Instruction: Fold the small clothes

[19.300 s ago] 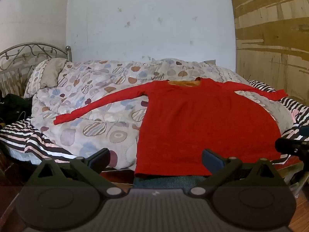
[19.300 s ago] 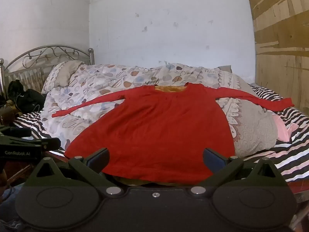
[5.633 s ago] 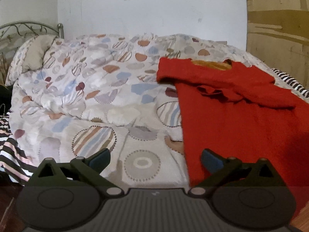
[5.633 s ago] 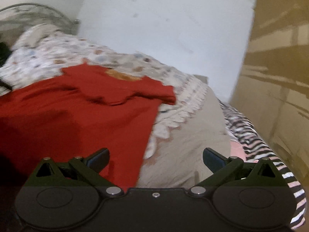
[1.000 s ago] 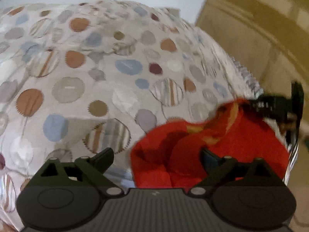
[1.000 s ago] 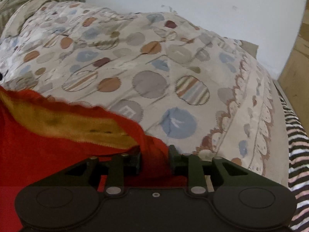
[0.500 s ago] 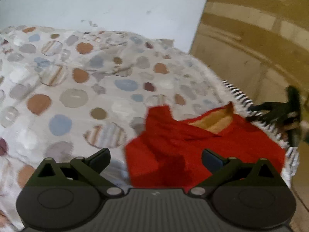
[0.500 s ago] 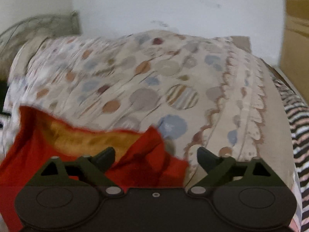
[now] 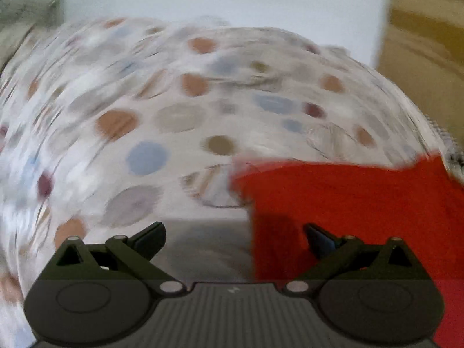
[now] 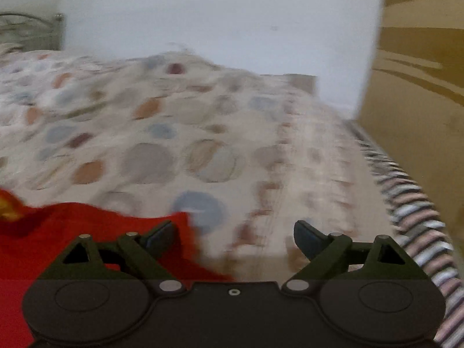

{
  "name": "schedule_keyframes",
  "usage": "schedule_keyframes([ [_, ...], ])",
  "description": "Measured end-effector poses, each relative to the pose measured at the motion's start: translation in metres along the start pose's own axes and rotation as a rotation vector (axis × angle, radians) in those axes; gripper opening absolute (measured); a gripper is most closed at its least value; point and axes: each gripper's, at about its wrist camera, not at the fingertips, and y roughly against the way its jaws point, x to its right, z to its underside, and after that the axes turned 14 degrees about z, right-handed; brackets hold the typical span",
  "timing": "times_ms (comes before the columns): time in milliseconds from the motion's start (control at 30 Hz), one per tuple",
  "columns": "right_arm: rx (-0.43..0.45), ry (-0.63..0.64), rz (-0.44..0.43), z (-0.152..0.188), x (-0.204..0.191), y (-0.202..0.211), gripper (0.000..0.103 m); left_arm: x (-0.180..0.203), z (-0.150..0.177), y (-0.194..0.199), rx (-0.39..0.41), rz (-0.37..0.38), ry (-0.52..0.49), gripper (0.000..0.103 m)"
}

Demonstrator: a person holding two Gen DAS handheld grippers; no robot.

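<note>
The red top (image 9: 348, 197) lies folded on the dotted quilt (image 9: 174, 121), at the lower right of the left wrist view. It also shows at the lower left of the right wrist view (image 10: 72, 237), with a bit of orange lining at the far left. My left gripper (image 9: 235, 239) is open and empty, its right finger over the top's left edge. My right gripper (image 10: 235, 237) is open and empty, its left finger over the top's right corner. Both views are blurred by motion.
The dotted quilt (image 10: 174, 145) covers the bed. A striped sheet (image 10: 417, 217) runs along the bed's right edge. A wooden panel (image 10: 420, 87) stands at the right, a white wall (image 10: 217, 23) behind, and a metal headboard (image 10: 29, 32) at far left.
My right gripper has opened and let go of the red top. Both grippers have pulled back from it, and the top now lies flatter on the quilt.
</note>
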Motion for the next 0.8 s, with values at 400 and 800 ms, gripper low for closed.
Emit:
schedule_keyframes([
  [400,0.013,-0.165,-0.205,0.067,0.065,0.113,0.102,0.021,0.042,0.061,0.054,0.150,0.125,0.102],
  [800,0.055,-0.088,-0.099,0.124,0.038,0.158,0.081,0.069,0.111,0.088,-0.020,0.025,0.058,0.102],
])
